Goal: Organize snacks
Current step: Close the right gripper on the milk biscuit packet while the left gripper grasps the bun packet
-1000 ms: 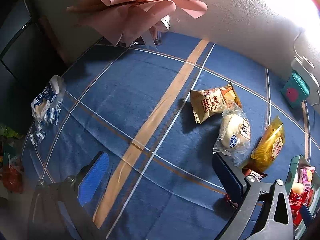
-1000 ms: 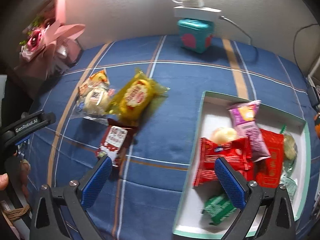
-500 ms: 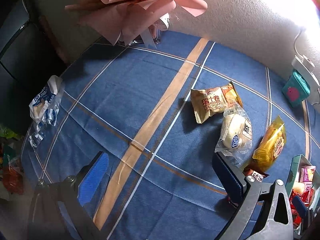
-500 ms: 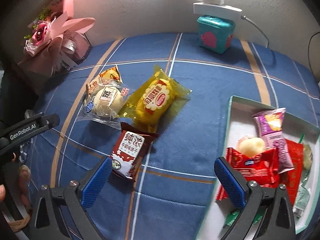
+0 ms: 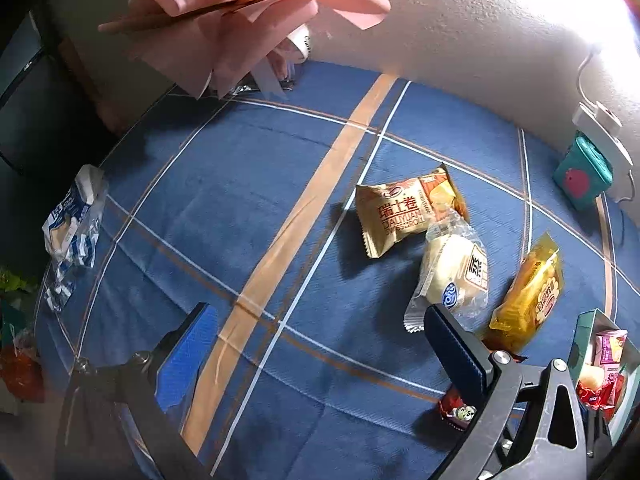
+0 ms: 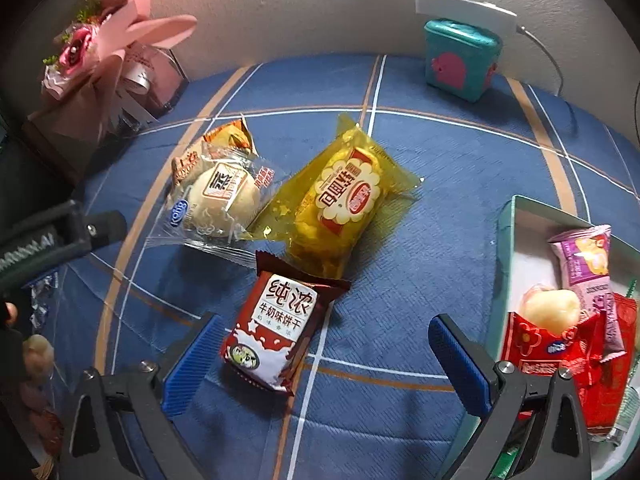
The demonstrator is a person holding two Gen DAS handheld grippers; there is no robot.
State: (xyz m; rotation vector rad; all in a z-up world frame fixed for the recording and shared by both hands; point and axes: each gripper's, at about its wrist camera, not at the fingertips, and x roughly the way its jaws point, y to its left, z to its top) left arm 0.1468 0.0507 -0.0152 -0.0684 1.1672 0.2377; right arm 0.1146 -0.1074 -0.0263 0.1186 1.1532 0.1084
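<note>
The blue plaid woven cloth (image 6: 440, 216) is matt and faintly ribbed. At its twelve o'clock edge the rough off-white plaster wall (image 6: 300, 8) looks grainy. The glossy yellow film cake packet (image 6: 344, 196) and crinkled clear plastic bun wrapper (image 6: 216, 200) catch glare; the brown-and-white foil-like biscuit packet (image 6: 272, 332) shines softly. At ten o'clock, the pink matt paper bouquet wrap (image 5: 240, 28).

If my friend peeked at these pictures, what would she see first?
Probably the shiny yellow snack pack in the middle of the blue checked cloth, with the brown milk biscuit pack lying just in front of the open right claw. Then the box on the right, full of red and purple snacks, and the pink flower bouquet in the far left corner.
</note>
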